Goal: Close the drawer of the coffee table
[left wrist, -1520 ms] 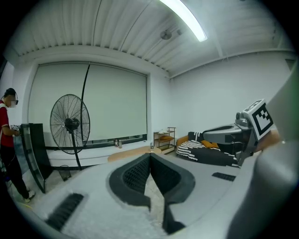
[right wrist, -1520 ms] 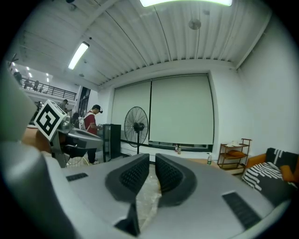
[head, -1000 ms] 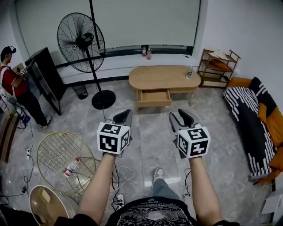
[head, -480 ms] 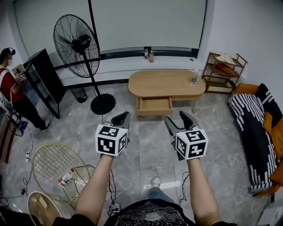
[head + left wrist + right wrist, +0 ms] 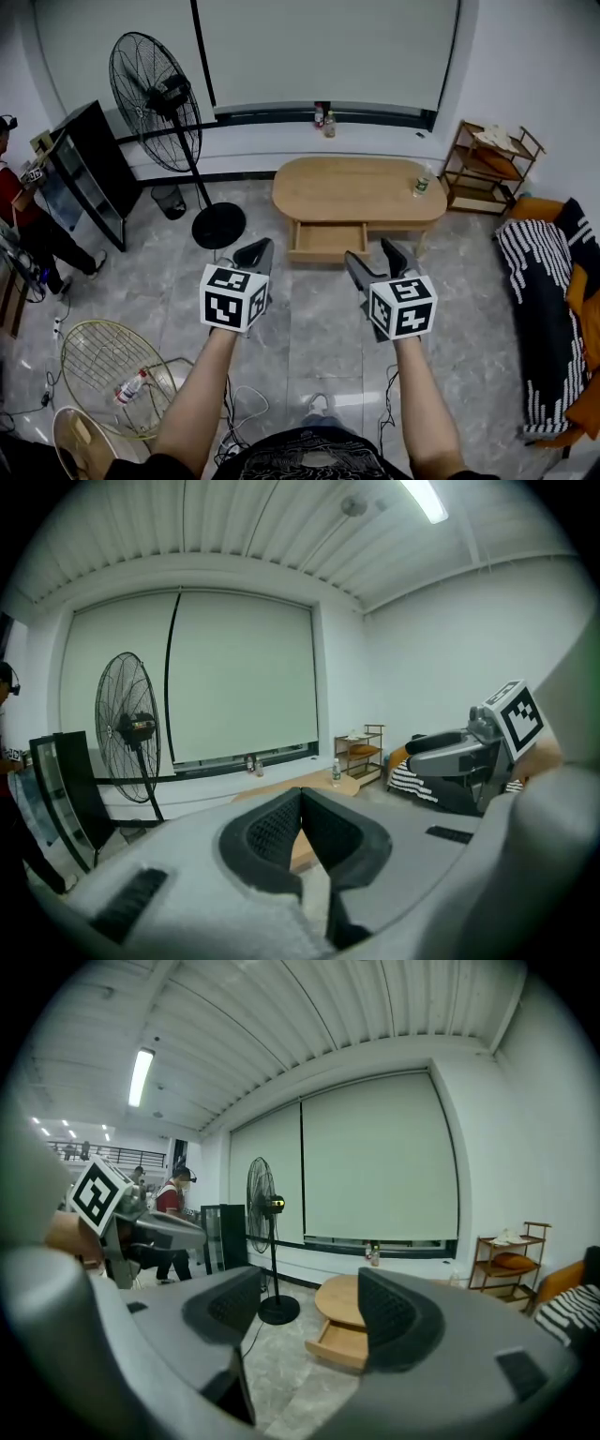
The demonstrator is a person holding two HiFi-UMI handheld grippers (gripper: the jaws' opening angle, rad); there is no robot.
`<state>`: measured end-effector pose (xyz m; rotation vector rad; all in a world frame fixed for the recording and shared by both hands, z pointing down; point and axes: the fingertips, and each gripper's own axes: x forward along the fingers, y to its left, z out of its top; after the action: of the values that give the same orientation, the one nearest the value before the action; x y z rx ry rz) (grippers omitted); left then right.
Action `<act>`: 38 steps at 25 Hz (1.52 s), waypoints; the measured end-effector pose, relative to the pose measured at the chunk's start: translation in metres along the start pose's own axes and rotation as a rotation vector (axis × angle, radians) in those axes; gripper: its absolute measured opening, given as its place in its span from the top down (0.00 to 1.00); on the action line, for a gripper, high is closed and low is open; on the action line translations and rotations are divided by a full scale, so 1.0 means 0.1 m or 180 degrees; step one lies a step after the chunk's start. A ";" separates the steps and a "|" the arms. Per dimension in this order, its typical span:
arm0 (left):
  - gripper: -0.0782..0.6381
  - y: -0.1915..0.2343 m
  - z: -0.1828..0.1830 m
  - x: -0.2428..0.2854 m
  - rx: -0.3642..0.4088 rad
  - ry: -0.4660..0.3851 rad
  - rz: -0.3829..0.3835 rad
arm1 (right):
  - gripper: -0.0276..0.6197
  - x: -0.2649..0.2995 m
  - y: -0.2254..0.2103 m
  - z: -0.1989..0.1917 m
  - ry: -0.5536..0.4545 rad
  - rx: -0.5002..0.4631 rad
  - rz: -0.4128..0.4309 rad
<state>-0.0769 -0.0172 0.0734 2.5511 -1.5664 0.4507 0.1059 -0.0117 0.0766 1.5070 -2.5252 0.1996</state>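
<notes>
As the open drawer (image 5: 328, 240) looms nearer than before, left gripper (image 5: 258, 251) fingers touch; right gripper (image 5: 371, 256) fingers just widened, empty.

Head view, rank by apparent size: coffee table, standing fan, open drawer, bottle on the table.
1. coffee table and standing fan: about alike, not ranked.
2. open drawer.
3. bottle, by far the smallest.

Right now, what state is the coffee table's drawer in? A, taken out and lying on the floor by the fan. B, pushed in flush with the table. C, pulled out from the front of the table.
C: in the head view the drawer juts out from under the top of the coffee table, so its open inside shows from above.
</notes>
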 end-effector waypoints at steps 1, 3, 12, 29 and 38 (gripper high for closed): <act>0.89 0.01 0.02 0.06 0.0007 0.0005 0.0010 | 0.48 0.05 -0.05 0.01 -0.0001 0.0003 0.0014; 0.89 0.03 0.07 0.16 0.0013 0.0024 0.0039 | 0.48 0.14 -0.13 0.02 0.0005 0.0009 0.0048; 0.89 0.16 0.24 0.44 0.0022 0.0016 0.0168 | 0.47 0.47 -0.35 0.06 0.0038 0.0022 0.0147; 0.89 0.81 0.17 1.42 -0.0071 -0.0001 0.0073 | 0.42 1.59 -0.59 -0.09 0.0113 0.0138 0.0122; 0.89 1.02 0.10 2.10 -0.0068 0.0043 -0.0176 | 0.42 2.19 -0.76 -0.19 0.0112 0.0318 0.0046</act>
<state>-0.0770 -0.2458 0.1233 2.5627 -1.4839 0.4416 0.0731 -0.2303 0.1473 1.5071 -2.5338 0.3564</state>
